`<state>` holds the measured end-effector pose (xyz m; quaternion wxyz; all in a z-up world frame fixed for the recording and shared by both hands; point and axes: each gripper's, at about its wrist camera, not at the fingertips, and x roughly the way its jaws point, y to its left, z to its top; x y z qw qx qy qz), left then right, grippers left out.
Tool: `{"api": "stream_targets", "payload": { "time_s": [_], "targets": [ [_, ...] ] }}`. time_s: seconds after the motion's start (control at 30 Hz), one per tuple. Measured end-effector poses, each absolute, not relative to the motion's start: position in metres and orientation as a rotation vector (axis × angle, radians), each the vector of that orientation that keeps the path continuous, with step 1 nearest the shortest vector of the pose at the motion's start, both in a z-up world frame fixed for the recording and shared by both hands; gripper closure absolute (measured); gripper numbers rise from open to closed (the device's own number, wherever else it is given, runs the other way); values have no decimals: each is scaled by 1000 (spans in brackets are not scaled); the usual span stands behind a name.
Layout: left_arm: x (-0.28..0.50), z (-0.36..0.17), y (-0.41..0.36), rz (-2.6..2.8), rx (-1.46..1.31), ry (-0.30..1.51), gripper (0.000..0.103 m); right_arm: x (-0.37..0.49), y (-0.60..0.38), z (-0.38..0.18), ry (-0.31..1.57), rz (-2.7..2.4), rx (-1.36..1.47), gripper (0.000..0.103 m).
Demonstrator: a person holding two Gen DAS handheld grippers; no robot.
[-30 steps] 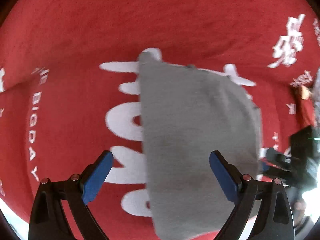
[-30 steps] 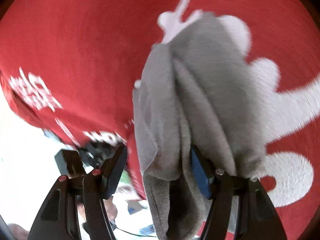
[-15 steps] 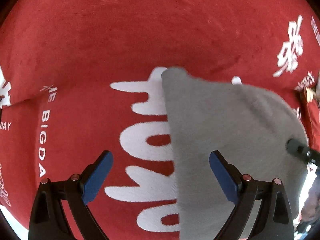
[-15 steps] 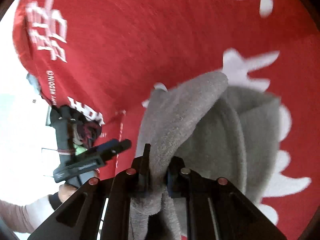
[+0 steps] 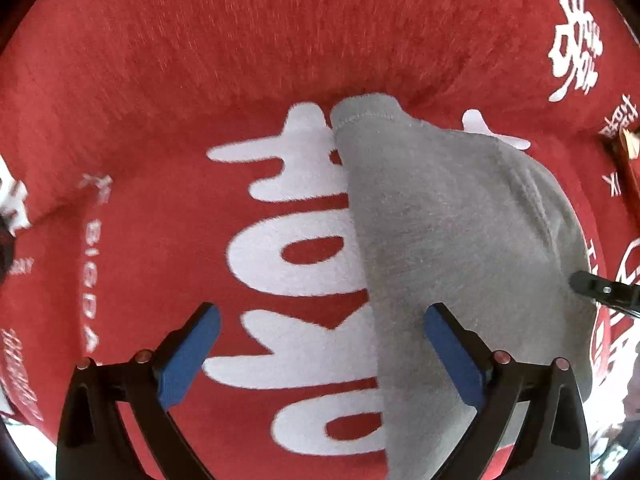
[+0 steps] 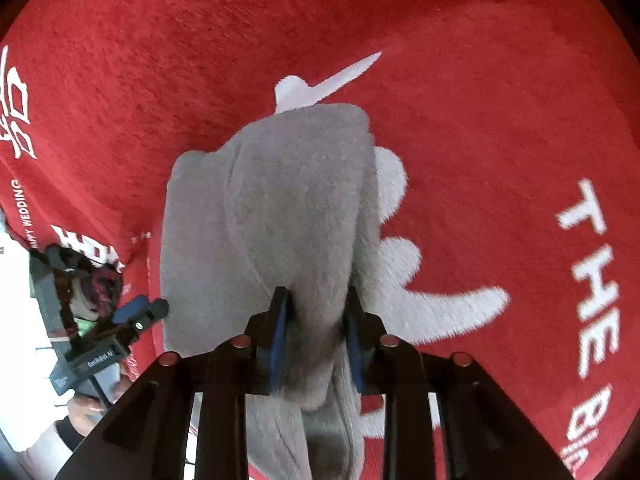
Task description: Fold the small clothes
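Slippage is the risk: the right tool, whose jaws have just been opening, pinches a bunched grey garment loosely above the red blanket, the left tool gaping empty beside it

Probably a home setting: a red wedding blanket with white lettering as work surface.

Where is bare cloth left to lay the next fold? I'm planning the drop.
Free: the red printed cloth left of and beyond the grey garment, up to its hemmed corner. Crowded: the garment's right edge, where the right gripper, its jaws just reopening slightly, stays shut on a bunched fold.
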<state>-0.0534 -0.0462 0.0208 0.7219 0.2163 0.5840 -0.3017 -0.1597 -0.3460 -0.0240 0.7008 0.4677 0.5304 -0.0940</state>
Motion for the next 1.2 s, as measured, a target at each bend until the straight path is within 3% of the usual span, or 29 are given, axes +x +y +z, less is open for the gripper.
{"api": "stream_targets", "payload": {
  "time_s": [0.2,0.3,0.33,0.5,0.6,1.2],
  "targets": [
    [-77,38,-46,-754,480,1302,1,-203,-336,10,1094,-188,1072,74],
    [-101,28,-51,-775,531,1310,1,-210,-319,25,1067,-119,1066,91],
    [-107,23,-52,-770,554,1315,1,-208,-310,26,1085,-88,1053,91],
    [-128,-10,-37,-744,608,1358,1,-195,-280,-5,1258,-118,896,92],
    [-127,-14,-30,-744,584,1380,1,-211,-282,-29,1269,-176,969,101],
    [-105,13,-32,-726,576,1383,1,-251,-316,-7,1174,-338,1131,97]
  ]
}}
